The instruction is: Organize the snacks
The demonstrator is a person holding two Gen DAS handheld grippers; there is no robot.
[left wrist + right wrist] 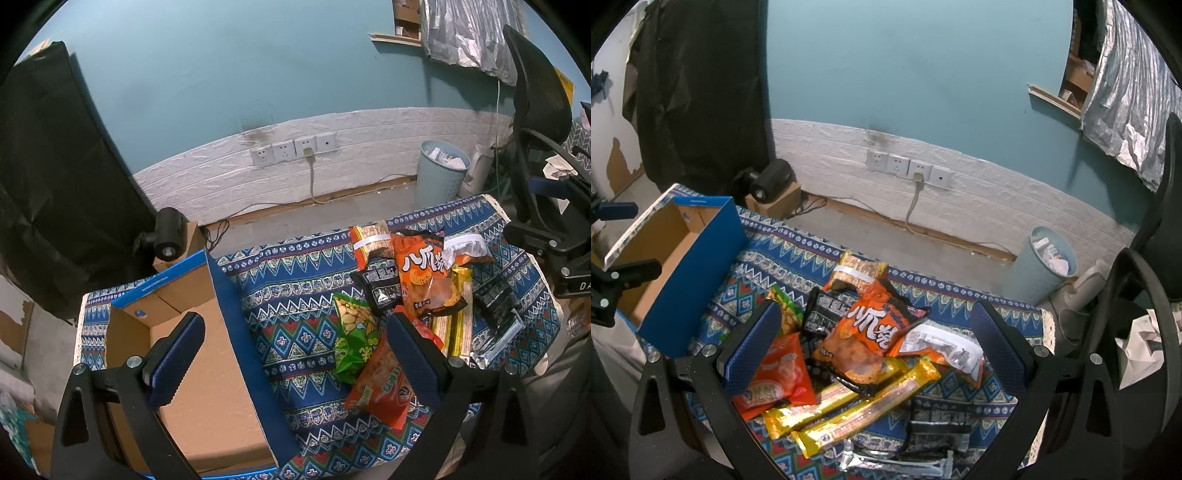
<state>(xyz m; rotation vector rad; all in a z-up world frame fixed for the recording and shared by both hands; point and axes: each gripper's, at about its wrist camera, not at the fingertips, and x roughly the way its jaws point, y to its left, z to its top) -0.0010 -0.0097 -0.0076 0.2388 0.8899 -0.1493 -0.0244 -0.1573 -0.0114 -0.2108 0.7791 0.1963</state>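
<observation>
snack pile (864,354) on patterned cloth (783,251), blue box (690,273) beside

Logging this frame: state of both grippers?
Left gripper: open, holding nothing, above the box and the cloth.
Right gripper: open, holding nothing, above the snack pile.

Blue zigzag-patterned cloth (295,295), blue box (698,273) w/ brown inside, orange (864,332), green (354,332) & gold (871,410) snack packs

Both grippers, left gripper (295,343) and right gripper (879,336): black frames, silver screws, 2 blue textured jaws.
</observation>
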